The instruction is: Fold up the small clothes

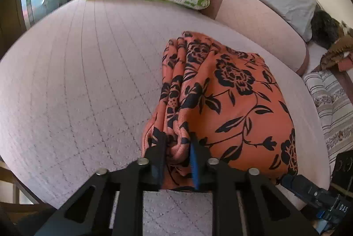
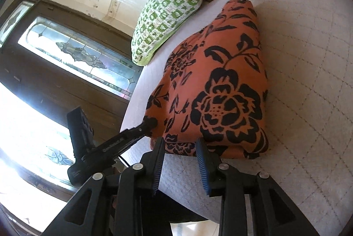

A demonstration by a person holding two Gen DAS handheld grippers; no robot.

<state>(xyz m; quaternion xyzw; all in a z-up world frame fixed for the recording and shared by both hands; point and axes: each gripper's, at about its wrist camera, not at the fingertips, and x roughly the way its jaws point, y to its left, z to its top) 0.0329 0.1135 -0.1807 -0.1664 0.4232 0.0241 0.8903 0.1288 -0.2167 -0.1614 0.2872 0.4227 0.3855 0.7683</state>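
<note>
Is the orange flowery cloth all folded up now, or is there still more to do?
Nearly done, it looks like. The orange flowery cloth already lies as a thick folded bundle on the pale quilted cover. The left gripper pinches the bunched layers at one edge between its fingers. The right gripper is open at the near edge, holding nothing. What seems left: tidy that bunched edge and let go.

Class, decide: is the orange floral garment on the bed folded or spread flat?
Folded: the orange floral garment forms a thick layered bundle, with stacked edges bunched in the left hand-held gripper.
</note>
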